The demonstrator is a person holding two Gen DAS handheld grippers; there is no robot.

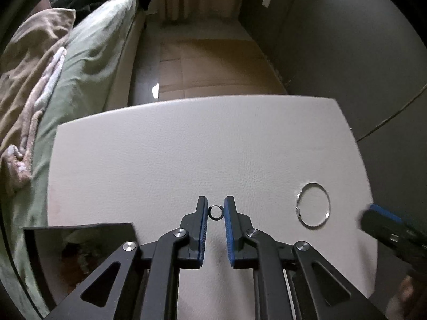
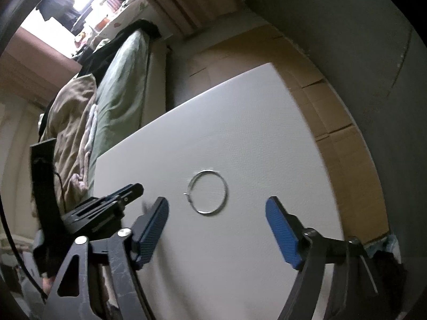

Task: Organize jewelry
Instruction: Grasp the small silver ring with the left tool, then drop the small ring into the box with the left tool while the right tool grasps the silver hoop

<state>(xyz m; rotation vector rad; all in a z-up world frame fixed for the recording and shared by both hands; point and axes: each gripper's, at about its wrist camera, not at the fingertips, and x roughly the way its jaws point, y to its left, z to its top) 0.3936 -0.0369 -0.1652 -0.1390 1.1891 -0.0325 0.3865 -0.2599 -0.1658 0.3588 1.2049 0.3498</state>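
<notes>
A small dark ring (image 1: 216,211) sits pinched between the blue pads of my left gripper (image 1: 216,208), just above the white table (image 1: 186,146). A thin silver bangle (image 1: 313,204) lies flat on the table to its right; it also shows in the right wrist view (image 2: 208,192). My right gripper (image 2: 217,208) is wide open and empty, hovering just in front of the bangle; one of its fingers (image 1: 381,220) shows blurred at the right edge of the left wrist view. The left gripper's body (image 2: 106,208) shows at the left of the right wrist view.
A dark glossy box (image 1: 80,250) stands at the table's near left corner. A bed with green and brown bedding (image 1: 66,74) runs along the left. Cardboard (image 2: 333,122) covers the floor beyond the table, next to a grey wall (image 1: 360,53).
</notes>
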